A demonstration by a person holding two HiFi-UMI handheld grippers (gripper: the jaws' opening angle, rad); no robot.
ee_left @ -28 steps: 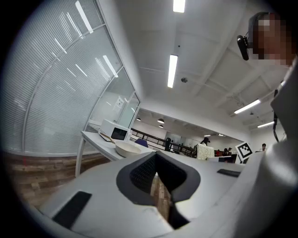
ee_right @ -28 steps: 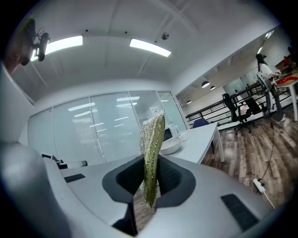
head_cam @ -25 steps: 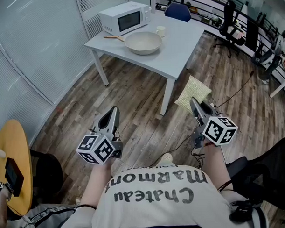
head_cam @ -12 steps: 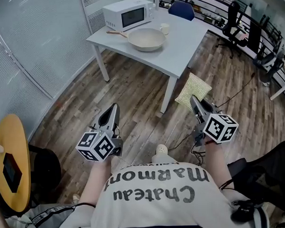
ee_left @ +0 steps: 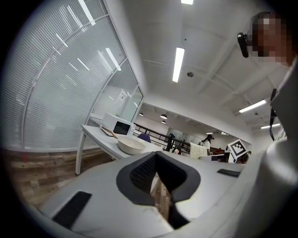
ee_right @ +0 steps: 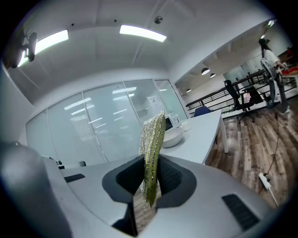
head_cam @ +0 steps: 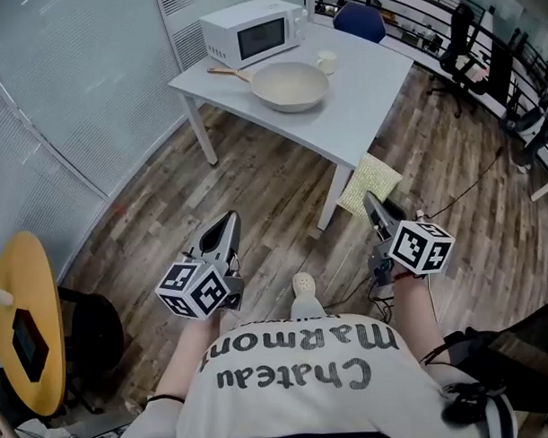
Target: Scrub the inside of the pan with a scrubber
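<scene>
wood-plank flooring (head_cam: 255, 196) fills the middle of the head view. a white table (head_cam: 368, 85) stands at 12 o'clock, well apart from both grippers. the pan (head_cam: 290, 85) rests on the tabletop, open side up, with its wooden handle (head_cam: 222, 73) pointing to 10 o'clock toward a microwave (head_cam: 252, 32). a small cup (head_cam: 326, 61) stands near the pan at 2 o'clock.

gripper state:
- left gripper (head_cam: 227, 221), at 7 o'clock of the view: jaws fully together, nothing between them.
- right gripper (head_cam: 372, 201), at 4 o'clock: jaws clamped on the scrubber (head_cam: 370, 185), a thin green-yellow pad standing edge-up, most of it projecting beyond the jaw tips.

task status, as judged: scrubbing is not yet begun. the scrubber is nowhere near the pan, so the approach to the table comes first.

hazards:
- the pad appears gripped by its lower margin only. side load during scrubbing may fold it over or drag it out of the jaws.
- the pan is unrestrained. scrubbing pressure may slide or spin it toward the microwave or the cup unless the left gripper opens and secures the handle.
- the table's near edge lies between the grippers and the pan. a low approach may strike it and jolt the pad loose.
</scene>
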